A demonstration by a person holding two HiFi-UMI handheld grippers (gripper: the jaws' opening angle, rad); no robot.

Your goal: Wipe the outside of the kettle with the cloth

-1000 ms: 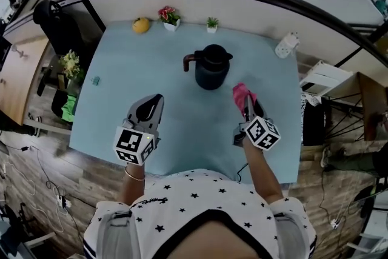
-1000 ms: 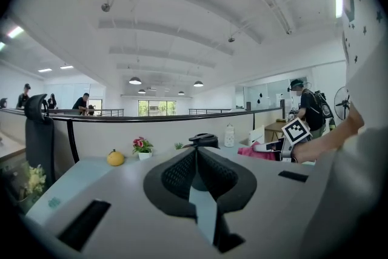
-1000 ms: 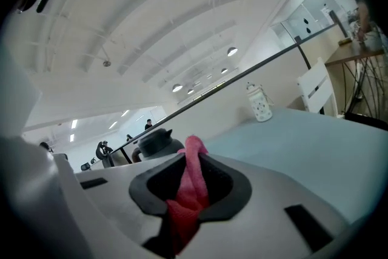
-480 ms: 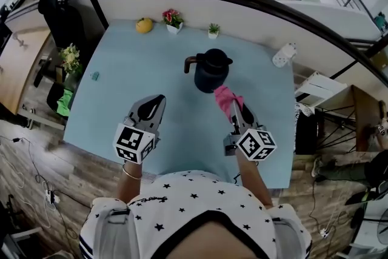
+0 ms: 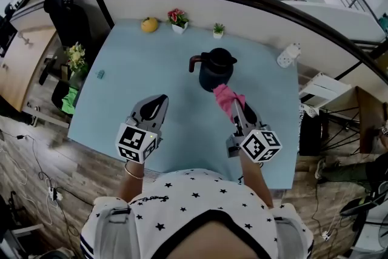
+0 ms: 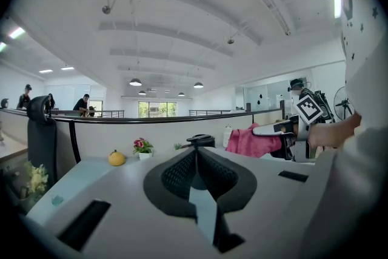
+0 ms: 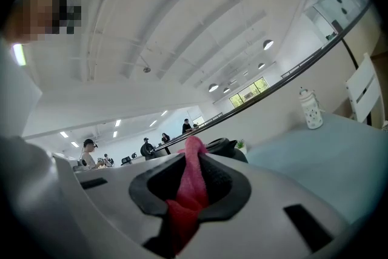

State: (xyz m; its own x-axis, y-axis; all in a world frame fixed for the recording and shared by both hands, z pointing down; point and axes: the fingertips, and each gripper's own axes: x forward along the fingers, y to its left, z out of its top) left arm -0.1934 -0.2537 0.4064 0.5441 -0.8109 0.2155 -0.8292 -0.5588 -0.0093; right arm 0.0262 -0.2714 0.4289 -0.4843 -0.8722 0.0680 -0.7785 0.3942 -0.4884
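Note:
A dark kettle [image 5: 215, 68] with a lid and a handle on its left stands upright on the pale blue table [image 5: 133, 76]. My right gripper [image 5: 235, 107] is shut on a pink cloth [image 5: 227, 97], whose free end reaches the kettle's near right side. In the right gripper view the cloth [image 7: 193, 176] sticks up between the jaws, with the kettle [image 7: 225, 148] just behind. My left gripper [image 5: 154, 107] hovers over the table to the kettle's near left, jaws shut with nothing in them. The left gripper view shows the kettle lid [image 6: 200, 140] and the cloth [image 6: 254, 139].
At the table's far edge sit a yellow fruit-like object [image 5: 149, 24], a small flower pot [image 5: 178, 17] and a tiny green plant [image 5: 218, 29]. A white patterned bottle [image 5: 288, 55] stands at the far right. A curved railing runs behind the table.
My right gripper has carried the pink cloth leftwards and forwards, from clear of the kettle on its right up to the kettle's near side. The left gripper has hardly moved.

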